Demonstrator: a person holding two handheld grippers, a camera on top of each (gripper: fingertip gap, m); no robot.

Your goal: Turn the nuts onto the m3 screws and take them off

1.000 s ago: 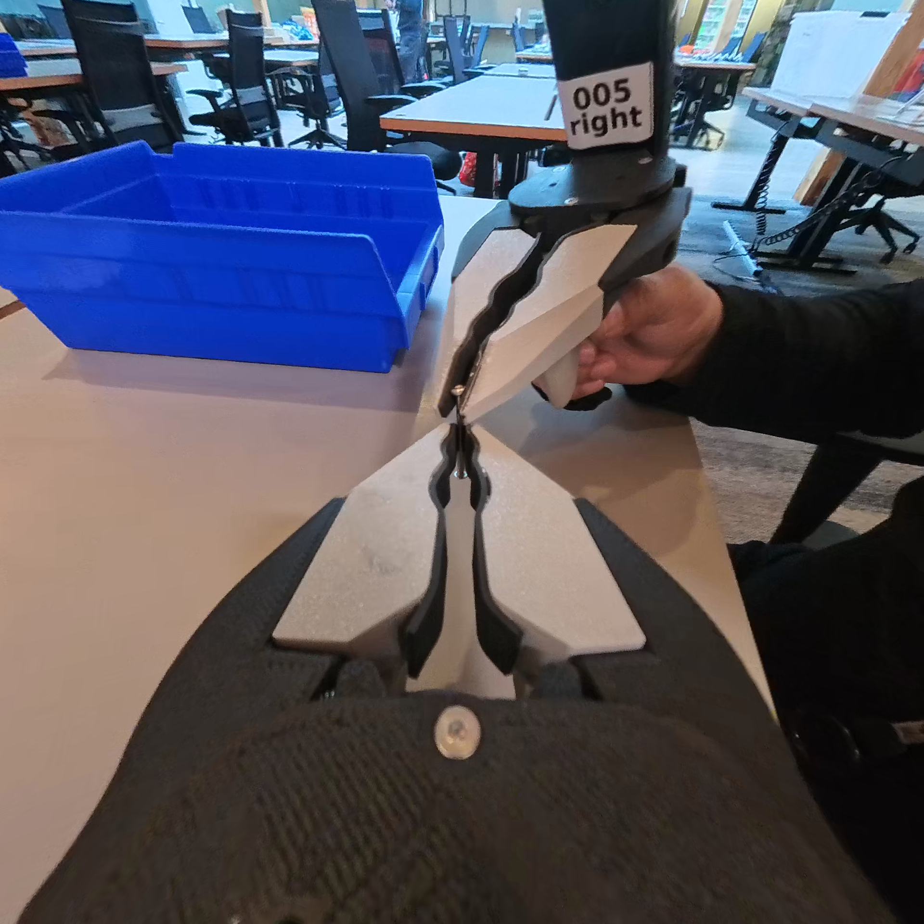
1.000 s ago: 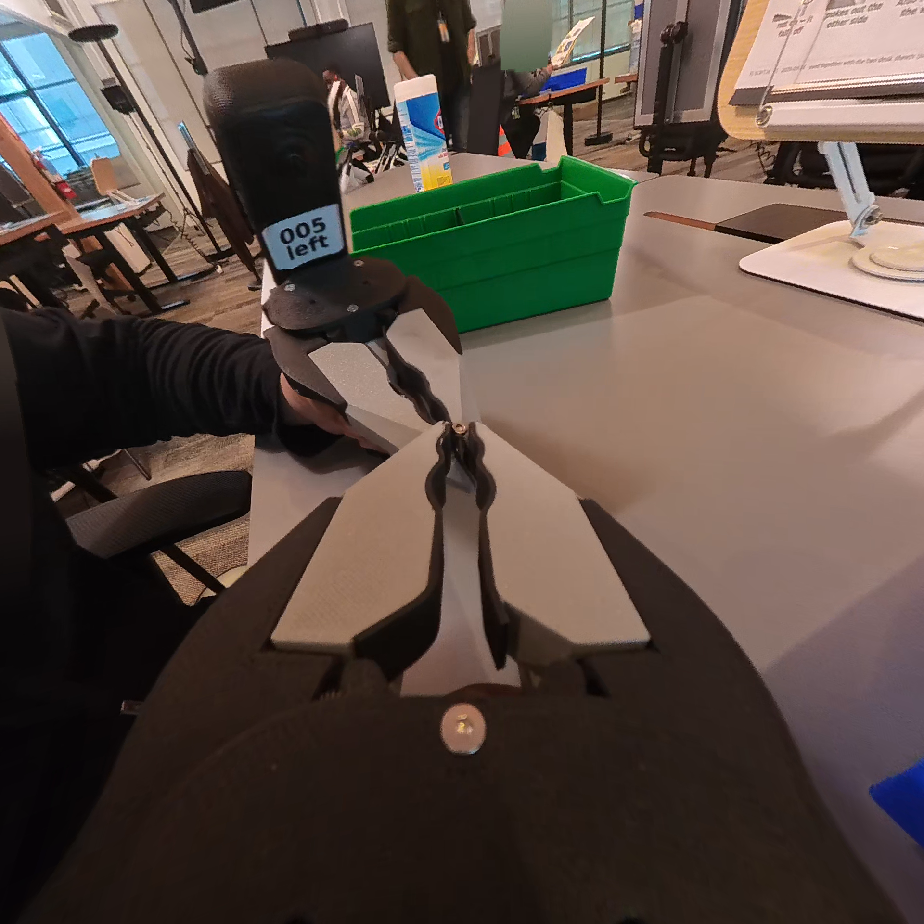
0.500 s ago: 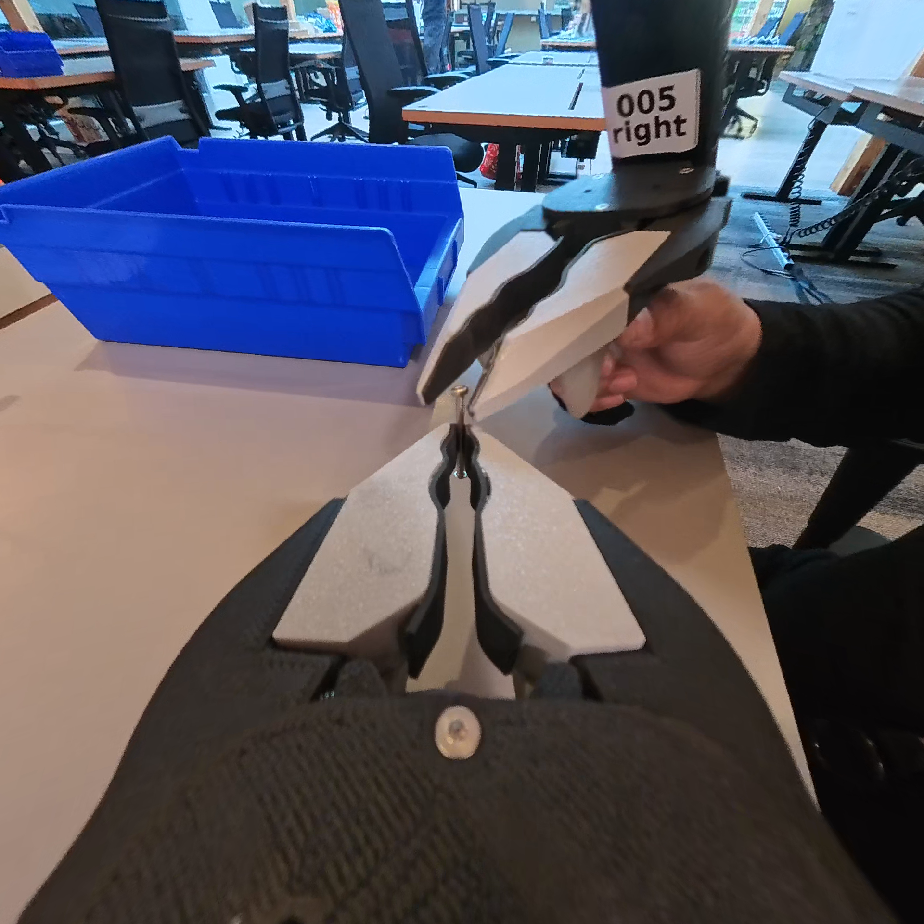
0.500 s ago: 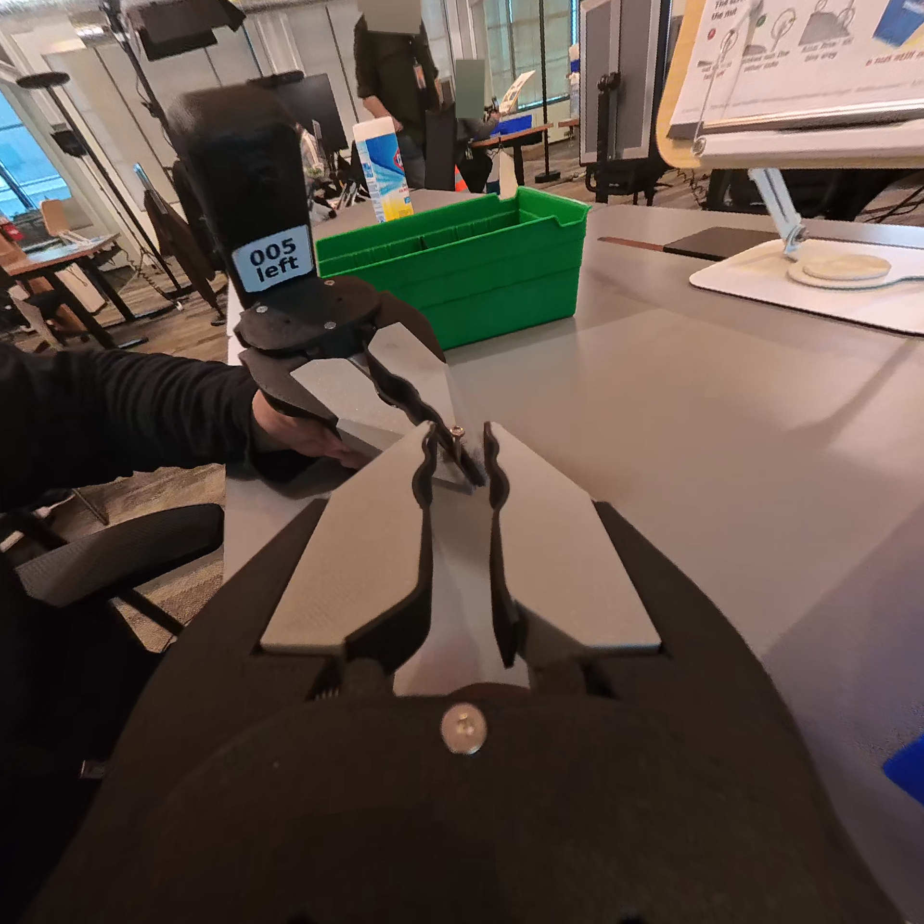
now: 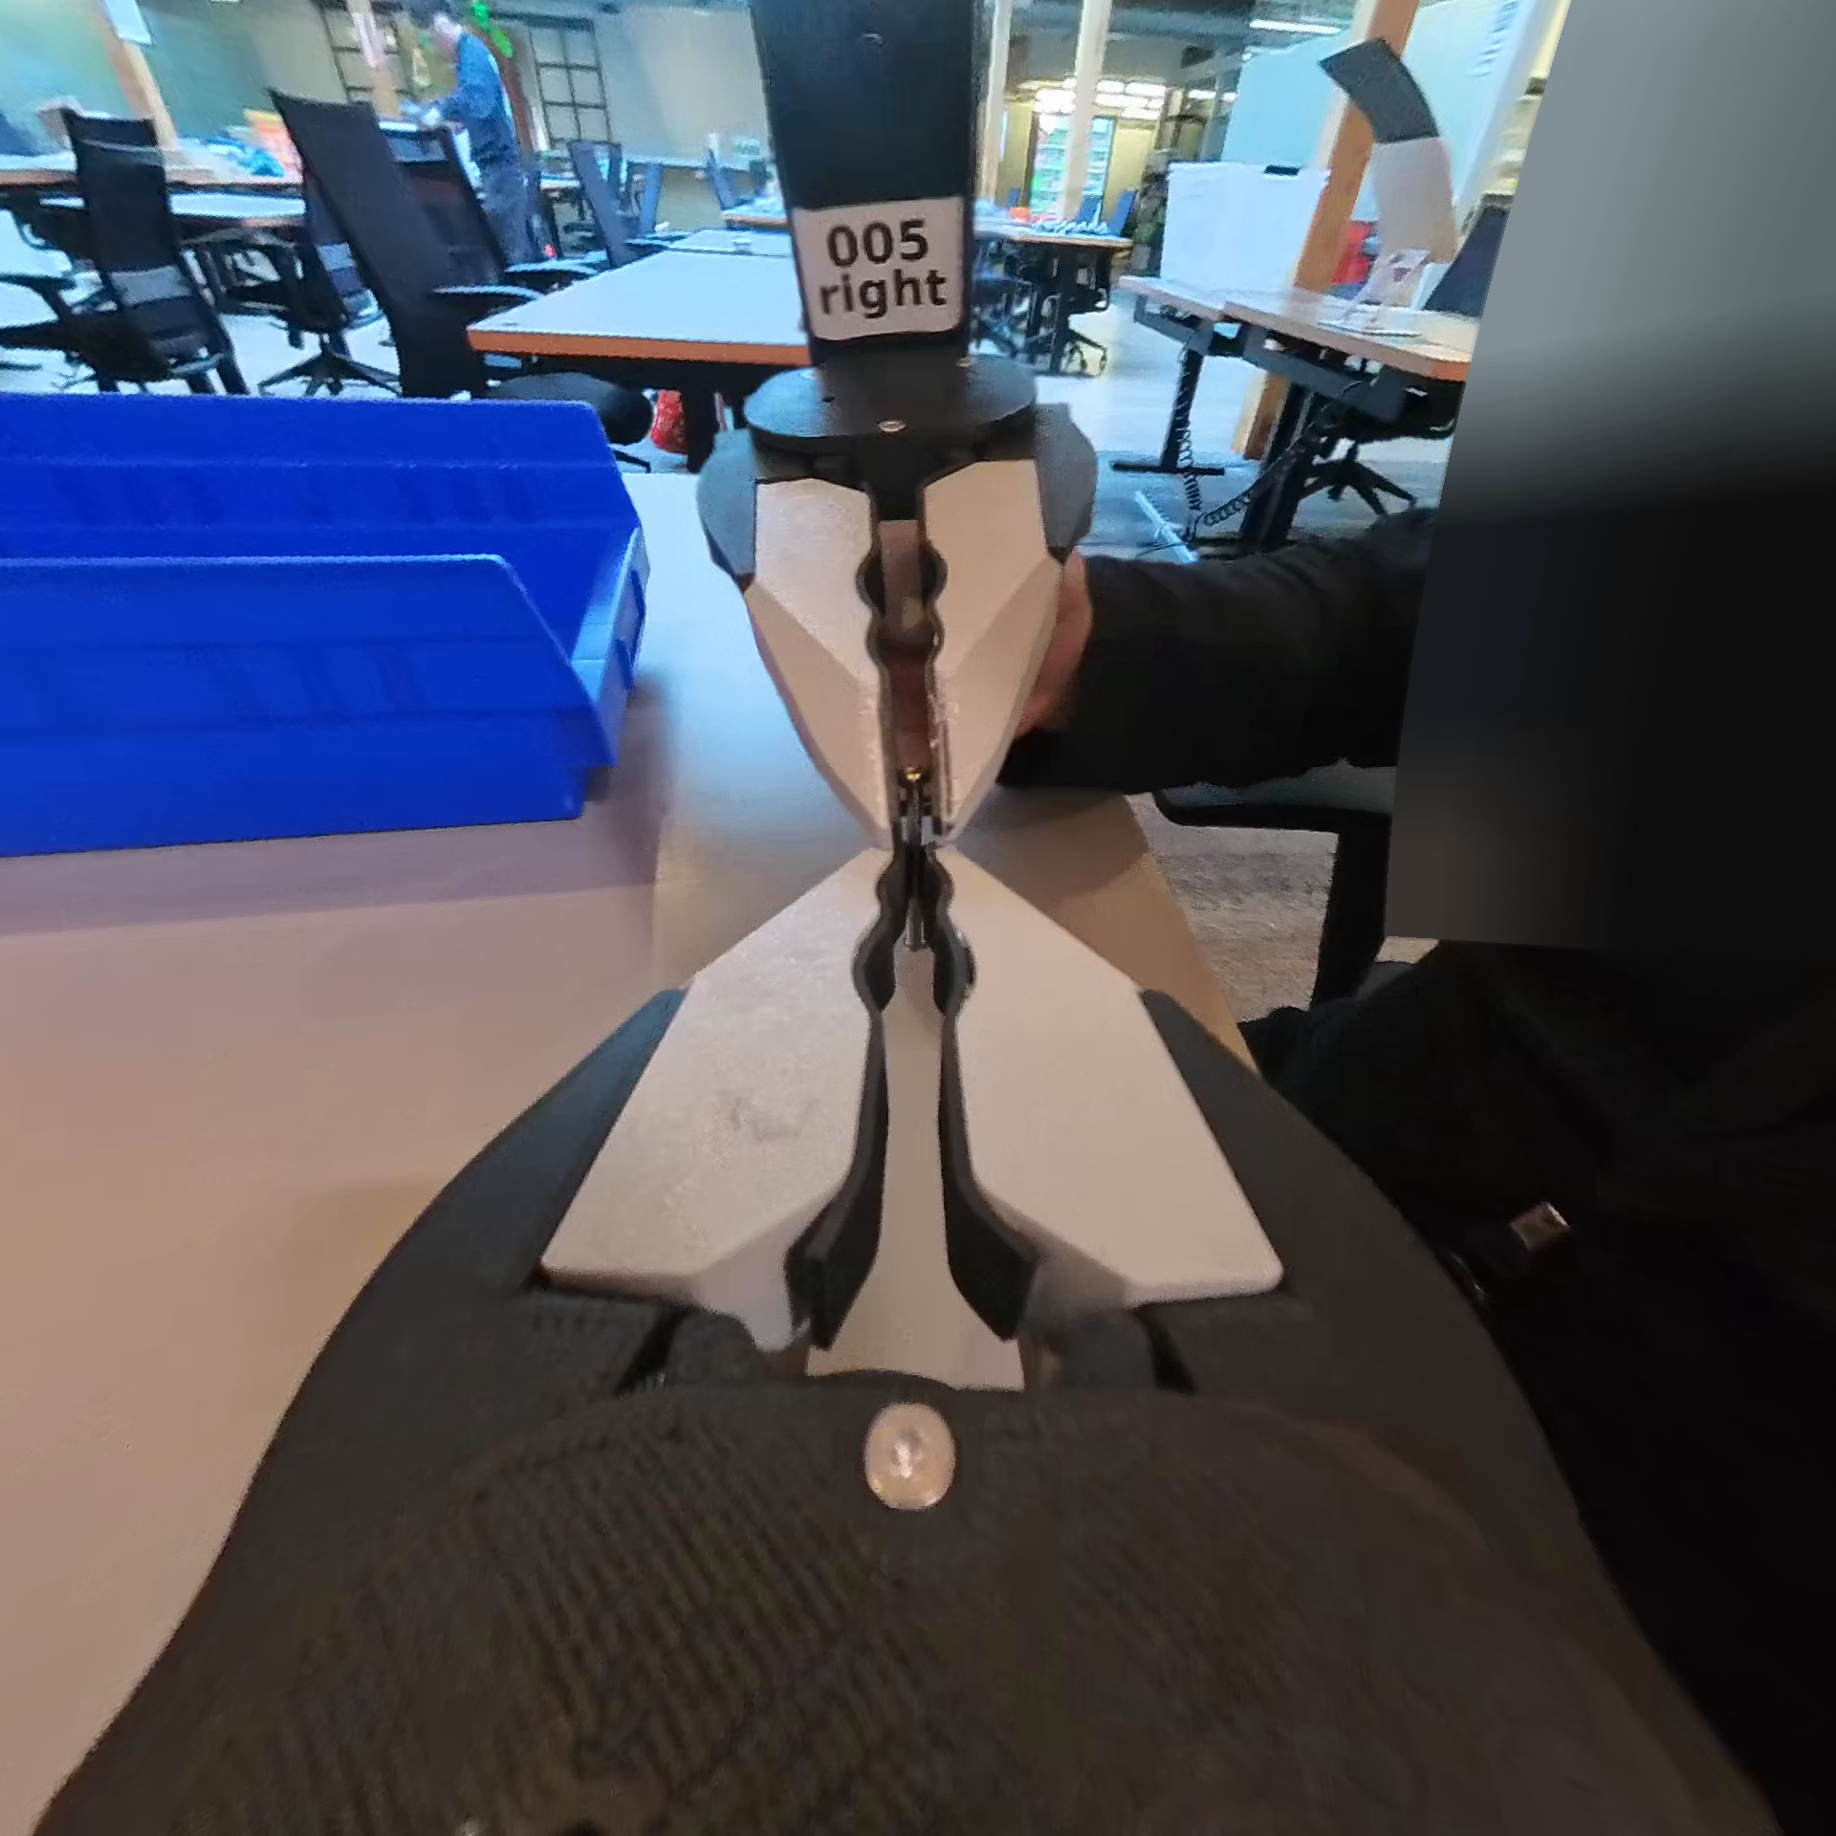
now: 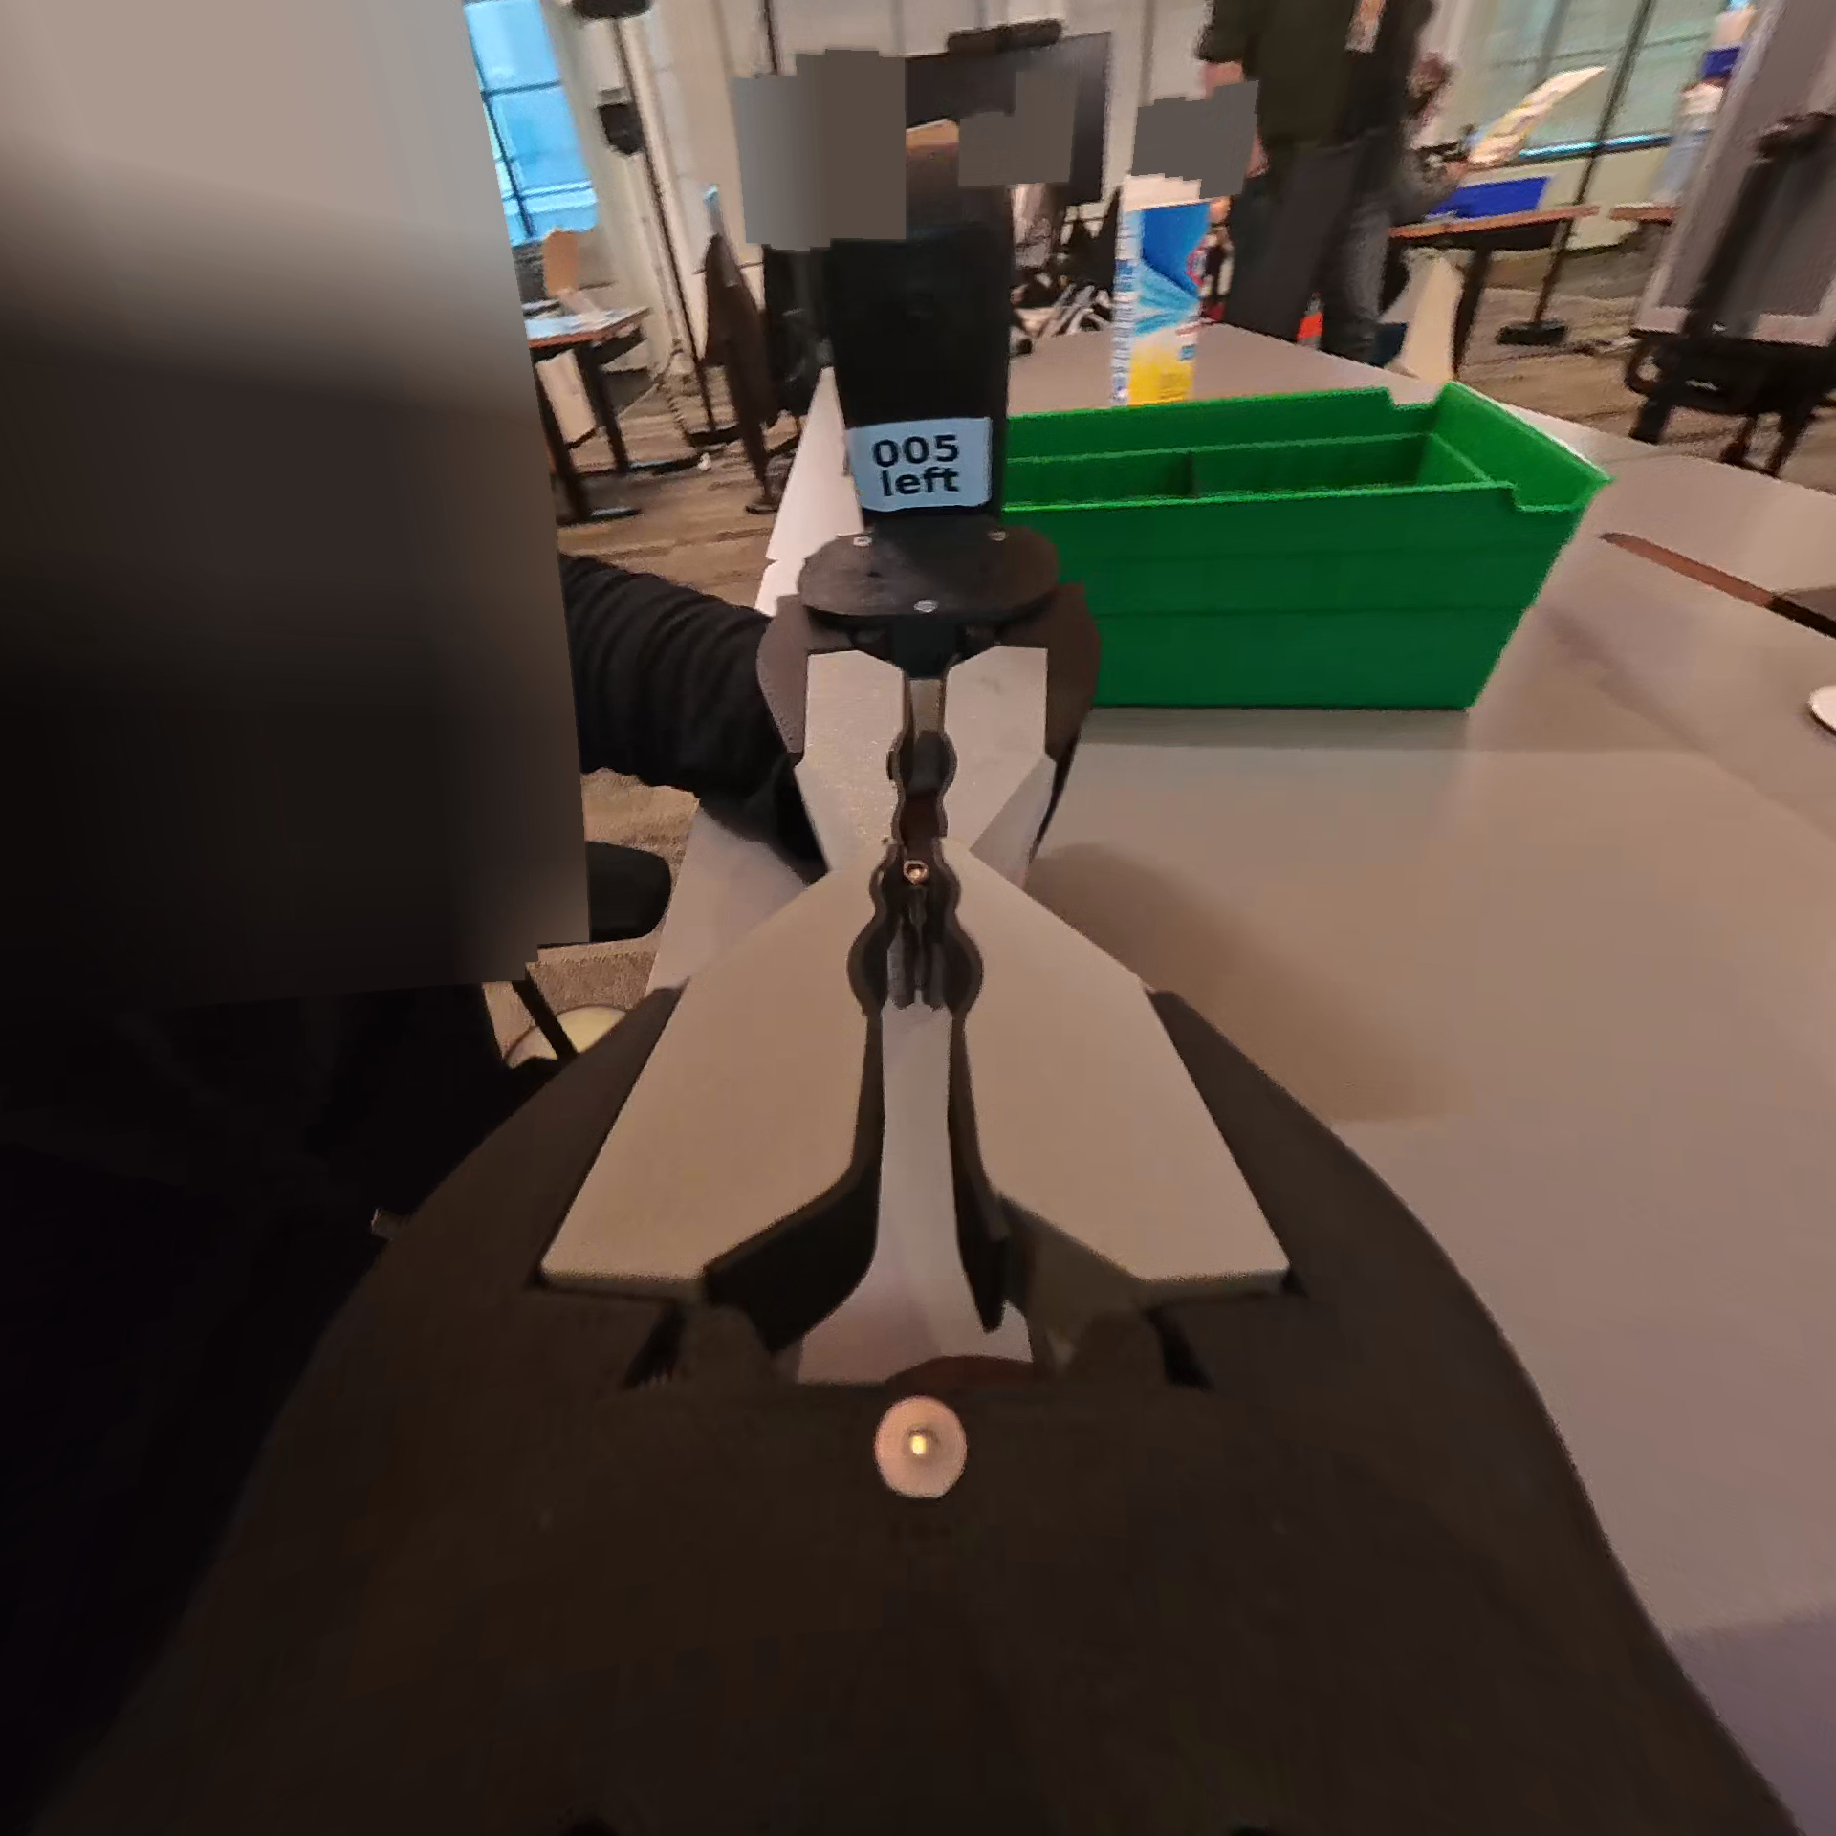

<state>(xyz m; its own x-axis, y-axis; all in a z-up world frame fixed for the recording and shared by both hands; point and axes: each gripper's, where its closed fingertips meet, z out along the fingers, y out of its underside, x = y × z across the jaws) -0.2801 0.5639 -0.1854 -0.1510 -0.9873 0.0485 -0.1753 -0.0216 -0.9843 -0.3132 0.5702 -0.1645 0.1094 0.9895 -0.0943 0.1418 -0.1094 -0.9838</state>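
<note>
- Left gripper [image 5: 912,884], jaws clamped on the M3 screw [image 5: 911,929], tip toward 12 o'clock.
- Right gripper [image 6: 912,874], jaws closed on the nut [image 6: 912,871], meets it tip to tip above the table [image 5: 298,1043].
- Step, judged: threading; next calls for coaxial twisting.

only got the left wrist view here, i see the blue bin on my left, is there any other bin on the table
Observer: Yes. The right wrist view shows a green bin on the table behind the left gripper.
Operator: anything in it
Observer: I see dividers inside, but the bin's front wall hides the floor of the compartments, so I cannot tell.
Operator: anything behind that bin
Observer: A tall blue, white and yellow canister stands behind it.
Operator: what's the right side holding, from its own camera
Observer: The right gripper has its jaws shut on a small round metal piece, likely the nut, at the very tips.
</note>
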